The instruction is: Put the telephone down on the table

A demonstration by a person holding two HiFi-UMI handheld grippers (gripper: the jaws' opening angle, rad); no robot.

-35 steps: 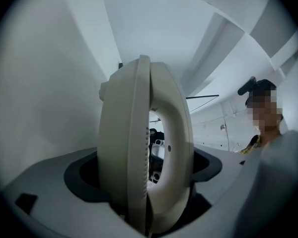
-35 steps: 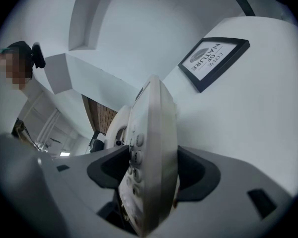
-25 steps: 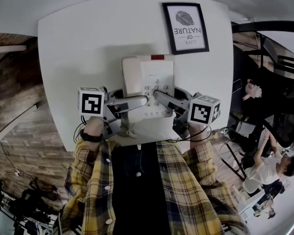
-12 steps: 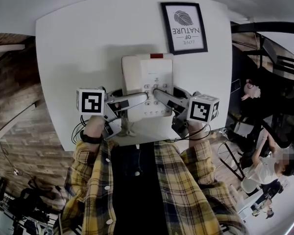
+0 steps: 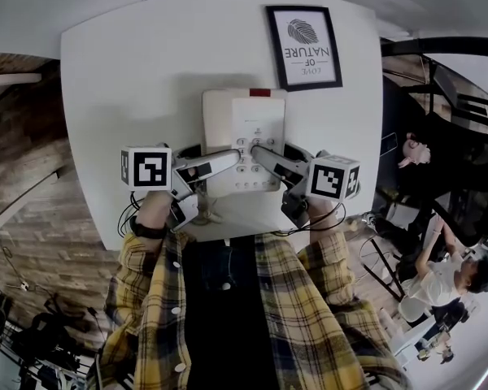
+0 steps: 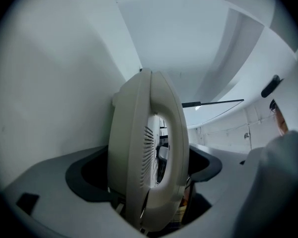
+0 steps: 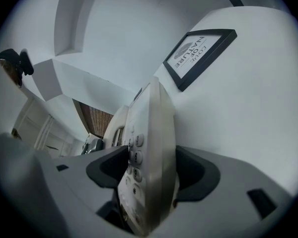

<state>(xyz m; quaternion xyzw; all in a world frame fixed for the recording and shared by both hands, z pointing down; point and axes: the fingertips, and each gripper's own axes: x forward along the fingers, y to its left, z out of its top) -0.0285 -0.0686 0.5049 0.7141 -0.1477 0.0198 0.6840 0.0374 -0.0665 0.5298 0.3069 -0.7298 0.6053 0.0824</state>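
A: Tool state?

B: We read both as clamped. The left tool (image 6: 149,182) has its jaws part open, closed on the left edge of the telephone (image 6: 144,148). That edge stands upright between the pads and fills the gap.

A: Right side?

B: Same. The right tool (image 7: 150,180) has its jaws pressed on the telephone's right edge, just beside the keys (image 7: 135,157).

A: Where's the telephone?

B: From the head view, it's over the near middle of the white surface (image 5: 130,71), held between the two tools, which come in from the near corners. We cannot tell if its base touches the surface or sits just above it.

A: Counts?

B: We count one telephone, two tools and one surface. There's also one framed print (image 5: 303,45), black frame, lying flat on the far right of the surface, apart from the telephone.

A: Anything else held?

B: No, each tool holds only the telephone.
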